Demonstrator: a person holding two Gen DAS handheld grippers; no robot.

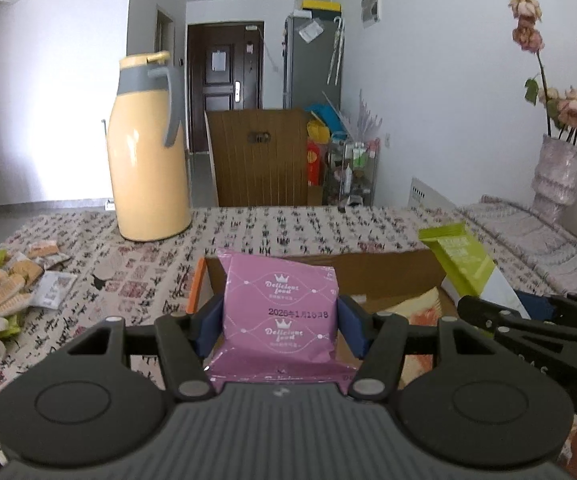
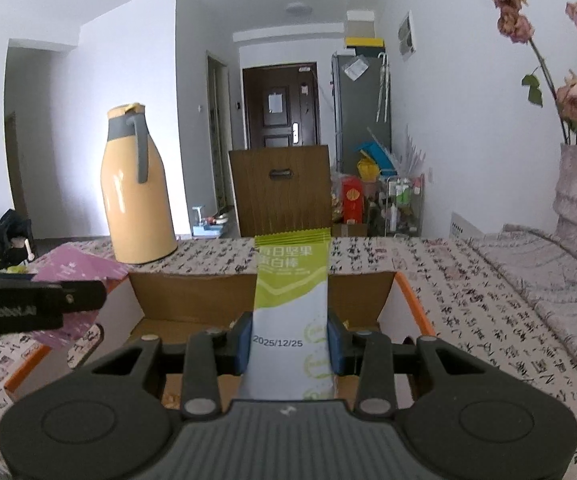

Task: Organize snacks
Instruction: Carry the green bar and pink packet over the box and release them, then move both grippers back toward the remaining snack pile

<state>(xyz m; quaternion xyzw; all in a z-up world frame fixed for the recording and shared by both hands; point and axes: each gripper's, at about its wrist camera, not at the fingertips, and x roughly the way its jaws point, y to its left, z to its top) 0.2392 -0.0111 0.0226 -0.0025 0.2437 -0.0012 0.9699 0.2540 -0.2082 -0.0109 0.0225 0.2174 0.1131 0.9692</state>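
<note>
Left gripper (image 1: 280, 322) clamps pink packet (image 1: 282, 304) mid-body: light, puffy, crushable. Right gripper (image 2: 290, 344) pinches green bar (image 2: 292, 300): slim, stiffer, slick; both over box (image 2: 192, 292).

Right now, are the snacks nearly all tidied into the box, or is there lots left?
Partly done. The cardboard box already seems to hold a snack or two. In hand: the left claw grips a pink packet and the right claw grips a green-and-white bar, both near the open box. Still left: a pile of loose snacks on the tablecloth, off to the left.
</note>
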